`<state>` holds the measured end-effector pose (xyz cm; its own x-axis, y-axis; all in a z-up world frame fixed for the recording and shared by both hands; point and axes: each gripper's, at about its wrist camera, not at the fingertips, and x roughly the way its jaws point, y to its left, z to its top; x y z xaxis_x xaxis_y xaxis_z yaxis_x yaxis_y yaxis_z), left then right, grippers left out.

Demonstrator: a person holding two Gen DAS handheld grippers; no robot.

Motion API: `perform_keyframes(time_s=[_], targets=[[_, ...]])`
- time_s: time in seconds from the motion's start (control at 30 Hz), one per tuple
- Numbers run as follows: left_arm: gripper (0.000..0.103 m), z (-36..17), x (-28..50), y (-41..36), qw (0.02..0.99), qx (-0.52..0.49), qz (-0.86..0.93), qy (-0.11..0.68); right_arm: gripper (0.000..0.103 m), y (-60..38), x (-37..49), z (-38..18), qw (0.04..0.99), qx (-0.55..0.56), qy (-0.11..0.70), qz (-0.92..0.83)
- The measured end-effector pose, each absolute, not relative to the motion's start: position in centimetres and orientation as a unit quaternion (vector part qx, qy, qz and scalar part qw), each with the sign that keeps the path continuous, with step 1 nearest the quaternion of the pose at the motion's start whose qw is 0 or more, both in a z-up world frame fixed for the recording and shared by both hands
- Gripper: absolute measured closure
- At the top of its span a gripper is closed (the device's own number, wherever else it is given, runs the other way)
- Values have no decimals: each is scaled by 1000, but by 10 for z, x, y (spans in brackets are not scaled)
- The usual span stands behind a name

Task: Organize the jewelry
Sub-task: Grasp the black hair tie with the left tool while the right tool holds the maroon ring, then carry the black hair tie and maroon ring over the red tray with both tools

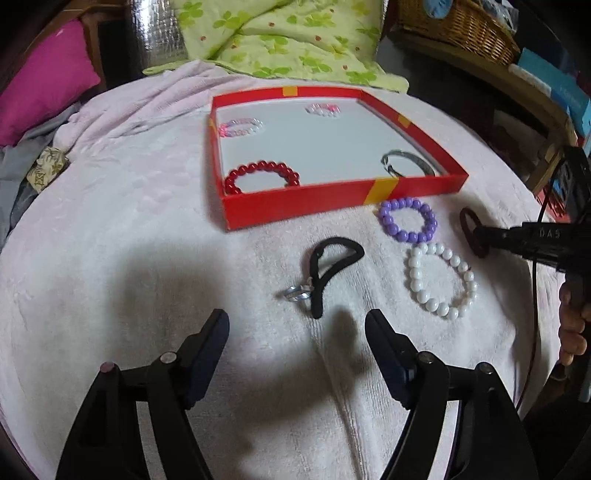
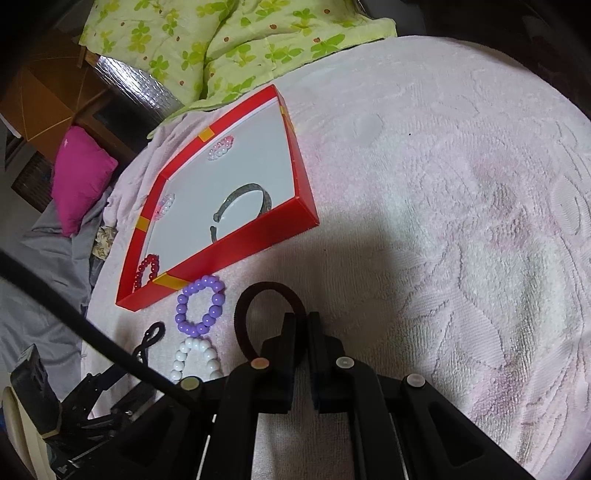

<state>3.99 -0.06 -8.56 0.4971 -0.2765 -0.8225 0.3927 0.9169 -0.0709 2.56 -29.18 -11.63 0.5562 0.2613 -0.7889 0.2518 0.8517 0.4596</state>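
Observation:
A red tray (image 1: 295,206) (image 2: 243,243) lies on the pale pink blanket. It holds a red bead bracelet (image 1: 262,173), a grey bangle (image 1: 406,162) (image 2: 243,206) and two pale pink bead bracelets (image 1: 240,127). In front of it lie a purple bead bracelet (image 1: 408,219) (image 2: 201,308), a white bead bracelet (image 1: 439,280) (image 2: 195,358), a black hair tie (image 1: 328,269) and a silver ring (image 1: 299,291). My left gripper (image 1: 297,325) is open, just short of the ring. My right gripper (image 2: 301,317) is shut on a dark brown hair tie (image 2: 269,295) (image 1: 471,232).
A green leaf-print quilt (image 1: 280,40) lies behind the tray. A magenta pillow (image 1: 44,77) sits at the far left. A wicker basket (image 1: 458,26) stands on a shelf at the right.

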Motion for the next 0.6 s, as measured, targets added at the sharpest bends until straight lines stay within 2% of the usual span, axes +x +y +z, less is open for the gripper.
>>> perform_keyframes(time_s=[0.17, 0.23, 0.27, 0.3, 0.37, 0.43, 0.6], targets=[[27, -83, 45, -7, 863, 53, -200, 461, 95, -295, 28, -116, 834, 281, 475, 7], [30, -83, 50, -13, 861, 44, -212, 461, 95, -295, 28, -116, 835, 280, 474, 7], [42, -83, 51, -16, 860, 45, -217, 460, 95, -295, 29, -116, 836, 277, 474, 8], [60, -85, 53, -19, 857, 49, -221, 463, 95, -294, 29, -115, 837, 275, 473, 8], [74, -93, 56, -25, 848, 58, -222, 477, 96, -292, 29, -114, 840, 268, 472, 10], [80, -93, 55, -26, 854, 64, -225, 465, 96, -290, 29, -112, 842, 264, 470, 11], [84, -82, 49, -17, 856, 39, -250, 451, 96, -282, 27, -103, 851, 259, 456, 29]])
